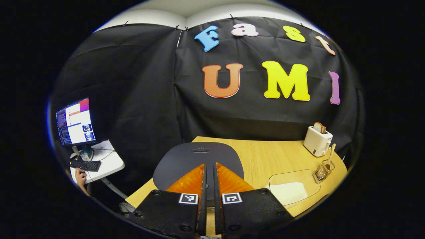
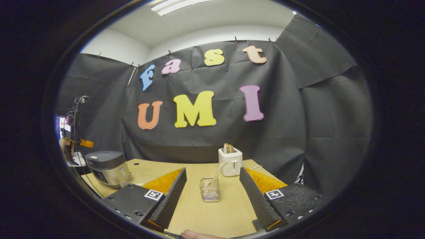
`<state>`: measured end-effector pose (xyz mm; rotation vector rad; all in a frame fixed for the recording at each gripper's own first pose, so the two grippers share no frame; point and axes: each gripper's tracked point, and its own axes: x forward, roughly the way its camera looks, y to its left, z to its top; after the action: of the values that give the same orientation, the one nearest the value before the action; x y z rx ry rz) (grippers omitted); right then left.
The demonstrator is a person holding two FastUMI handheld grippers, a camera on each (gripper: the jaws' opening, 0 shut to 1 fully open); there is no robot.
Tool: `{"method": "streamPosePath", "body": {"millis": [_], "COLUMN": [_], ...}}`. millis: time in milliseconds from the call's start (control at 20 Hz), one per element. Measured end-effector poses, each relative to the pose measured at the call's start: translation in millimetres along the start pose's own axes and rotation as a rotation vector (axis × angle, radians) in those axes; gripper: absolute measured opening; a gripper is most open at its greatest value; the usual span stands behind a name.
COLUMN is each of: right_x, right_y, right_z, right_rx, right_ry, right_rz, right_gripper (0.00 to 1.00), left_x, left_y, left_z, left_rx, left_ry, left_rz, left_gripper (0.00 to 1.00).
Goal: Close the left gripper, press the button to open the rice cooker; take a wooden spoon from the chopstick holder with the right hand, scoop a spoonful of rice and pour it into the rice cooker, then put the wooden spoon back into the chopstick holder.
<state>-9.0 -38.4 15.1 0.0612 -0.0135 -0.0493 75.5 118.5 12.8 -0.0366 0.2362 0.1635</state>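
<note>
Left jaws pressed together above the rice cooker; right jaws spread before the chopstick holder.

Left gripper view: left gripper (image 1: 209, 172) hangs over the closed rice cooker (image 1: 186, 159) lid on the desk (image 1: 269, 156); rice tray (image 1: 290, 189), chopstick holder (image 1: 323, 171) with wooden spoon (image 1: 331, 152), and toaster (image 1: 317, 141) stand to the right. Right gripper view: right gripper (image 2: 212, 182) frames the holder; cooker far left.

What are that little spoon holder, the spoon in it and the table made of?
The holder looks like thin metal wire: shiny, see-through bars. The spoon looks like pale, matte wood, though it is small in these views. The table looks like light wood or wood-look laminate, smooth with a faint grain.
</note>
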Motion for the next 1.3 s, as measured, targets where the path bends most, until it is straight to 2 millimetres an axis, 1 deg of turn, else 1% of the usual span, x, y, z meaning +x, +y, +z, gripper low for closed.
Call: {"method": "streamPosePath", "body": {"millis": [50, 100, 150, 250, 400, 550, 700, 850, 900, 950, 1000, 1100, 1250, 1300], "right_x": [0, -1, -1, -2, -2, -3, -3, -4, -4, -5, -5, -5, -5, -5], "right_y": [-2, -5, -9, -11, -10, -8, -6, -5, -6, -7, -6, -6, -5, -7], "right_z": [2, 3, 4, 6, 5, 6, 5, 4, 5, 5, 5, 3, 4, 4], "right_rx": [0.002, 0.004, 0.007, 0.014, 0.016, 0.009, -0.007, -0.015, -0.015, -0.014, -0.013, -0.009, -0.014, -0.013], "right_ry": [-0.003, -0.005, -0.007, -0.011, -0.008, -0.012, -0.009, -0.007, -0.008, -0.008, -0.007, 0.000, 0.001, 0.001], "right_rz": [0.000, -0.007, -0.016, -0.020, -0.016, -0.012, -0.005, -0.005, -0.008, -0.010, -0.009, -0.010, -0.003, -0.007], "right_gripper": [0.95, 0.95, 0.95, 0.95, 0.95, 0.95, 0.95, 0.95, 0.95, 0.95, 0.95, 0.95, 0.95, 0.95], "left_x": [6, 11, 16, 19, 22, 21, 20, 21, 21, 21, 20, 20, 19, 18], "left_y": [5, 11, 14, 16, 22, 21, 21, 20, 20, 21, 22, 21, 20, 20], "left_z": [-5, -11, -16, -28, -36, -46, -47, -49, -55, -50, -54, -53, -46, -42], "left_rx": [-0.012, -0.015, -0.018, -0.029, -0.027, -0.025, 0.007, -0.030, -0.028, -0.016, -0.031, -0.029, -0.029, -0.024], "left_ry": [0.032, 0.059, 0.087, 0.142, 0.180, 0.206, 0.197, 0.157, 0.178, 0.135, 0.140, 0.133, 0.114, 0.101], "left_rz": [0.003, 0.006, 0.000, -0.012, -0.008, -0.015, -0.008, -0.005, -0.007, -0.007, 0.000, 0.009, 0.007, 0.008], "left_gripper": [0.09, 0.03, 0.03, 0.03, 0.03, 0.03, 0.03, 0.03, 0.03, 0.03, 0.03, 0.03, 0.03, 0.03]}}
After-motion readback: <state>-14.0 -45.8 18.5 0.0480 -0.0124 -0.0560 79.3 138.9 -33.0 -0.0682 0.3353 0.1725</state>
